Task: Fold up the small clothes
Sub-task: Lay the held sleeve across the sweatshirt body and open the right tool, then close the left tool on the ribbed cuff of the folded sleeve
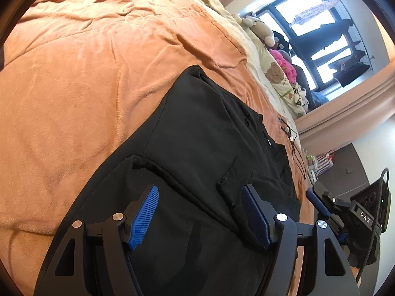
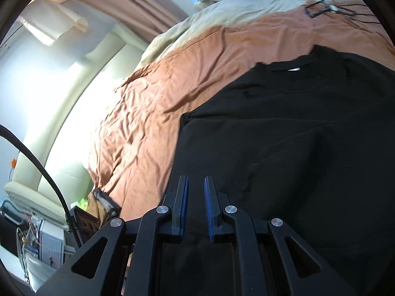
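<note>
Left wrist: left gripper (image 1: 198,212) spread wide over black garment (image 1: 197,135), clamping nothing; sleeve folded in; blanket (image 1: 74,86) beneath.

Right wrist: right gripper (image 2: 196,204) nearly together, no cloth visibly pinched, above garment (image 2: 296,148) edge. Fold judged partly done; more folds left.

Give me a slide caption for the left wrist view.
Open left gripper poised over a black garment spread on an orange blanket.

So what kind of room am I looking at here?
Most likely a bedroom. A black garment lies spread on a bed covered by an orange blanket, with a bear-print pillow and a soft toy at its far end, near a window.
</note>
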Tool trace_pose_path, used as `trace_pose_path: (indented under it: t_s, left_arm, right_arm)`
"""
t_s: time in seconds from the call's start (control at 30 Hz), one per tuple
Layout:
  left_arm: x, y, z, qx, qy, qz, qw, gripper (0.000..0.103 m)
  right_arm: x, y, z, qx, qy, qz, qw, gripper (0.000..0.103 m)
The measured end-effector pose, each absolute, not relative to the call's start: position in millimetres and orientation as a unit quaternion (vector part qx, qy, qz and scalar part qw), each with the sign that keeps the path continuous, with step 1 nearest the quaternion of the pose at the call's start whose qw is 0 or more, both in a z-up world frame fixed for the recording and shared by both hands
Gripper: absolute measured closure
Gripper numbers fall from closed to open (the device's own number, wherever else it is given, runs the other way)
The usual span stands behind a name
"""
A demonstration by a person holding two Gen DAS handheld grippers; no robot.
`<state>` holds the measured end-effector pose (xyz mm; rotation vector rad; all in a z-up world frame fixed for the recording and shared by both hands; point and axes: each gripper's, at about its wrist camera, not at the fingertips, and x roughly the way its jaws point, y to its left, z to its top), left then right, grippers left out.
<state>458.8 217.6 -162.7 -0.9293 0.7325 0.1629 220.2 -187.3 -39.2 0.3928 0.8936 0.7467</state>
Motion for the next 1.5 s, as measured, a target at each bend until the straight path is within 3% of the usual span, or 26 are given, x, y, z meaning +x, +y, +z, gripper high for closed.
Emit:
trace_pose_path:
  t_s: [0.1, 0.17, 0.23, 0.27, 0.83, 1.1, 1.43, 1.5]
  left_arm:
    - [465.2, 209.6, -157.7, -0.413, 0.350, 0.080, 0.837, 0.032]
    - [473.1, 202.2, -156.2, -0.397, 0.361, 0.069, 0.841, 0.032]
    - [482.6, 195.5, -153.6, -0.385, 0.372, 0.062, 0.843, 0.032]
    - [486.4, 194.0, -152.4, -0.379, 0.375, 0.061, 0.844, 0.032]
    - [571.3, 159.9, -127.0, -0.222, 0.450, 0.058, 0.863, 0.032]
    - [618.6, 129.2, -143.2, -0.164, 0.487, 0.039, 0.857, 0.041]
    - [658.9, 110.7, -180.9, -0.106, 0.524, 0.054, 0.843, 0.042]
    - [664.3, 110.1, -189.3, -0.104, 0.533, 0.055, 0.838, 0.049]
  right_arm:
    - [220.6, -216.5, -37.4, 0.192, 0.417, 0.333, 0.824, 0.087]
    - [218.6, -239.1, -34.9, 0.195, 0.412, 0.320, 0.831, 0.066]
    - [213.5, -260.8, -31.7, 0.195, 0.401, 0.308, 0.840, 0.051]
    - [211.7, -272.0, -30.6, 0.197, 0.396, 0.301, 0.845, 0.049]
    - [176.0, -415.1, -31.2, 0.241, 0.370, 0.199, 0.875, 0.049]
    - [162.0, -438.6, -46.7, 0.254, 0.373, 0.172, 0.876, 0.049]
    - [165.1, -459.6, -57.7, 0.241, 0.376, 0.149, 0.882, 0.049]
    - [166.6, -461.1, -62.5, 0.243, 0.380, 0.142, 0.881, 0.049]
